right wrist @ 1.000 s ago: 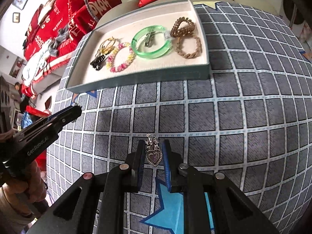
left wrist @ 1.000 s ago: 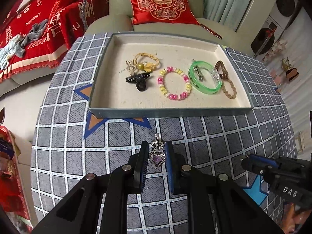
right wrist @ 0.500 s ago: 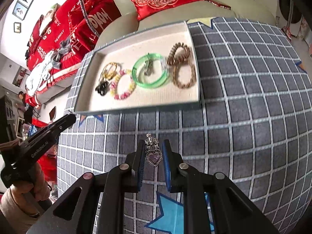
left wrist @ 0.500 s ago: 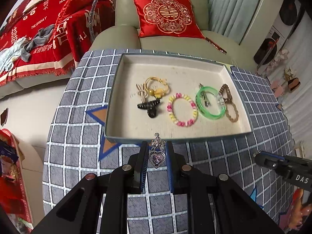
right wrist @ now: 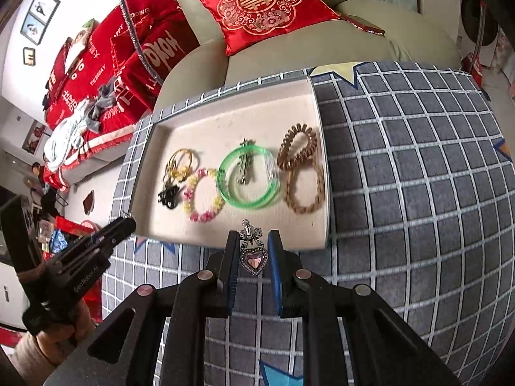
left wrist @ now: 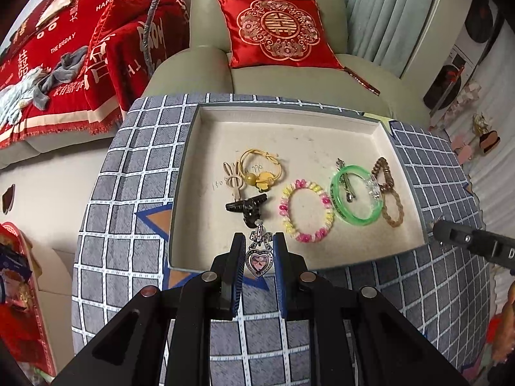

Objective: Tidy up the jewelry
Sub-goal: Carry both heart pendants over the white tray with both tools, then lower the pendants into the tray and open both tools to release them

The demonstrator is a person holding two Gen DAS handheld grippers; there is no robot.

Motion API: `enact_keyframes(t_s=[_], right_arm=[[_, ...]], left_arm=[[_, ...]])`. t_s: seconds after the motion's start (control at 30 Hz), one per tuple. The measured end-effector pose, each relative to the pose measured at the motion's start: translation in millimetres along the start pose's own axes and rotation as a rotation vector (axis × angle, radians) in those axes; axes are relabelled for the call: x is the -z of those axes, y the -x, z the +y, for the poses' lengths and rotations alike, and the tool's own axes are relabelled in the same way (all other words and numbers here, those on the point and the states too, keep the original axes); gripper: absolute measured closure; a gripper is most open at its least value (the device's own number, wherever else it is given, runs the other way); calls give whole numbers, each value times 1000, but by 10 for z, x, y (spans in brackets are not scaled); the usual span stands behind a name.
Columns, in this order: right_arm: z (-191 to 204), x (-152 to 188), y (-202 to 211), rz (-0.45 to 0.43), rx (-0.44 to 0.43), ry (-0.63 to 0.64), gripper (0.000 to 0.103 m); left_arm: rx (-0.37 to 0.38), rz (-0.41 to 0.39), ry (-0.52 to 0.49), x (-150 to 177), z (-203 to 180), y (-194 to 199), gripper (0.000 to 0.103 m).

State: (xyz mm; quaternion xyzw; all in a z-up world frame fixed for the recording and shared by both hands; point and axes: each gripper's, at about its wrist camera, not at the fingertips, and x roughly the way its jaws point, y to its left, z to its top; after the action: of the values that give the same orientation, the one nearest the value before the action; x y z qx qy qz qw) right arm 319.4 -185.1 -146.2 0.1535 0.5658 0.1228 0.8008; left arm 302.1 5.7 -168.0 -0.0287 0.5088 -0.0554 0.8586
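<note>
My left gripper [left wrist: 257, 251] is shut on a silver heart pendant [left wrist: 258, 259] with a purple stone, held over the near rim of the shallow tray [left wrist: 407, 173]. My right gripper [right wrist: 253, 247] is shut on a matching heart pendant [right wrist: 254, 257] just short of the tray's near wall [right wrist: 225, 246]. In the tray lie a yellow hair tie [left wrist: 262, 169], a black claw clip [left wrist: 246, 207], a pink-yellow bead bracelet [left wrist: 305, 210], a green bangle [left wrist: 357, 194] with a silver pin inside, and brown coil and bead bracelets [left wrist: 391, 189].
The tray sits on a round table with a grey checked cloth [left wrist: 125, 212]. A sofa with a red cushion [left wrist: 278, 32] stands behind it. The right gripper shows at the right edge of the left wrist view [left wrist: 473, 241]; the left gripper shows at the left of the right wrist view [right wrist: 80, 267].
Both grippers have moved forward toward the tray, each still holding its heart pendant. The left one now reaches over the tray's near rim.
</note>
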Motion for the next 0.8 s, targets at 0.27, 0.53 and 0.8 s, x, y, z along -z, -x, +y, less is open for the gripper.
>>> enact_keyframes(t_s=[0.27, 0.53, 0.8], right_arm=[[-2, -199, -215, 12, 4, 0, 84], [-85, -278, -493, 57, 10, -8, 84], [-168, -328, -734, 77, 47, -11, 84]], left_arm=[[-18, 15, -14, -125, -25, -194, 71], [-20, 49, -40, -162, -146, -446, 71], [-43, 67, -57, -185, -248, -680, 71]])
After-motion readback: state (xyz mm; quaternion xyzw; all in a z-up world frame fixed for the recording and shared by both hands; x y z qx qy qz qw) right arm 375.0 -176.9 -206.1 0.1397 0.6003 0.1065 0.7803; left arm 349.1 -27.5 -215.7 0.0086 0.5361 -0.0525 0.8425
